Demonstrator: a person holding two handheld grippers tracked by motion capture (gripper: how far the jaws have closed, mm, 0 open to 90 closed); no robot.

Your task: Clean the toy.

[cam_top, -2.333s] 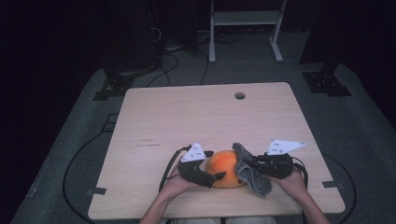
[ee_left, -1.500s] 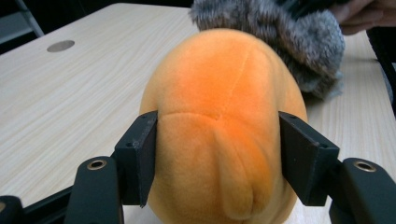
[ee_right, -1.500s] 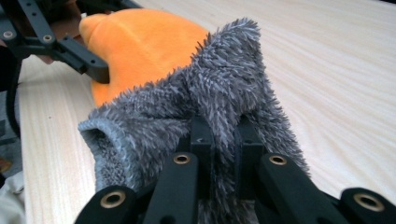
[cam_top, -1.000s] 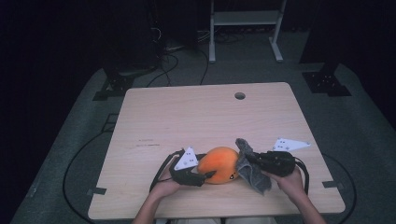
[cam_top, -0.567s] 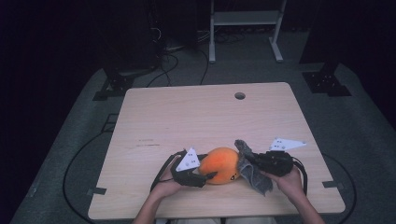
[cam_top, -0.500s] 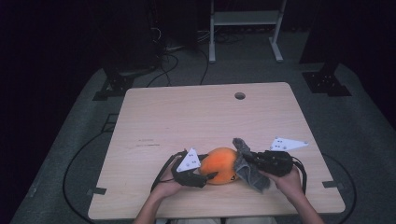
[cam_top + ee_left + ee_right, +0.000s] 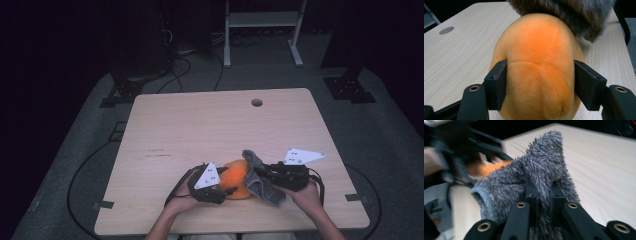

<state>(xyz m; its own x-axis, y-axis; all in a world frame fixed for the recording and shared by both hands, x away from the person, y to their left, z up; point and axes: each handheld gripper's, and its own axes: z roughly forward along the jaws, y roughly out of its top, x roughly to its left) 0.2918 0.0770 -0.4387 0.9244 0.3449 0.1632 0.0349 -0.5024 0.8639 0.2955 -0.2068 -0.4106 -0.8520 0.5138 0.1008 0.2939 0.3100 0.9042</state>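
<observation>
On the left, the left gripper squeezes the orange plush toy. One black finger presses each side of the toy's fat end. The toy lies on the wooden bench, close to the front edge, between the two grippers. In the left gripper view its long way runs from the fingers up toward the grey furry sock, which drapes over its far end. On the right, the right gripper has its fingers almost pressed together, pinching a fold of the sock. The sock's open end points toward the toy, and one corner sticks up.
</observation>
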